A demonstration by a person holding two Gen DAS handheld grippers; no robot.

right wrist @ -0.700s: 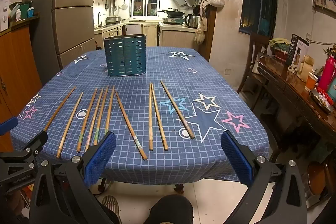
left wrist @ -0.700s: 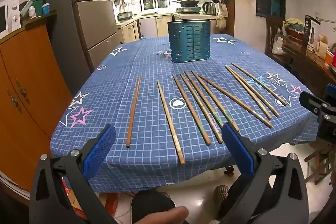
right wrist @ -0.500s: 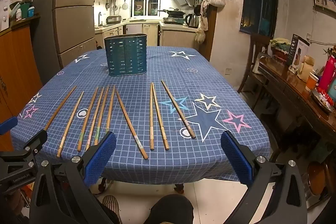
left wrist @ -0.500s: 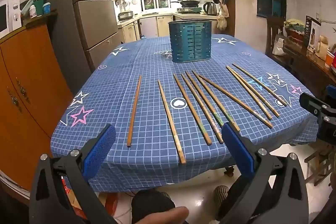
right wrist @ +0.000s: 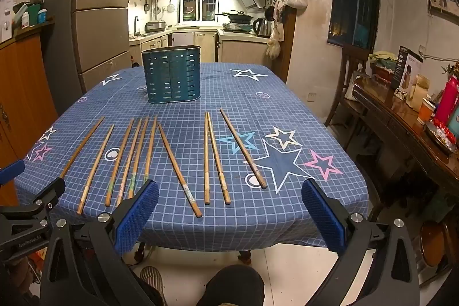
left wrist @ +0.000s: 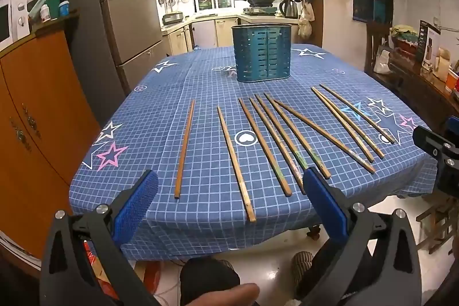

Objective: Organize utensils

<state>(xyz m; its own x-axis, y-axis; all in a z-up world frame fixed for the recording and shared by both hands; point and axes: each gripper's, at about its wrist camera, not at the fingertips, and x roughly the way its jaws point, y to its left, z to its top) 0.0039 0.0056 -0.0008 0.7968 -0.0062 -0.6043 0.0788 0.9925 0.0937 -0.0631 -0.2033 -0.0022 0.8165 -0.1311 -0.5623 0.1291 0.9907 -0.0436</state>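
Several wooden chopsticks (left wrist: 266, 144) lie side by side on the blue star-patterned tablecloth (left wrist: 206, 82), pointing away from me; they also show in the right wrist view (right wrist: 178, 168). A teal slotted utensil holder (left wrist: 262, 52) stands upright behind them, also in the right wrist view (right wrist: 171, 78). My left gripper (left wrist: 229, 201) is open and empty, just off the table's front edge. My right gripper (right wrist: 229, 210) is open and empty at the front edge too.
An orange cabinet (left wrist: 31, 116) and a fridge (left wrist: 129, 19) stand to the left of the table. A wooden sideboard (right wrist: 401, 128) with cups and boxes and a chair (right wrist: 351, 82) stand to the right. The kitchen counter is behind.
Both grippers have crept slightly forward toward the table; the chopsticks and holder have not moved.
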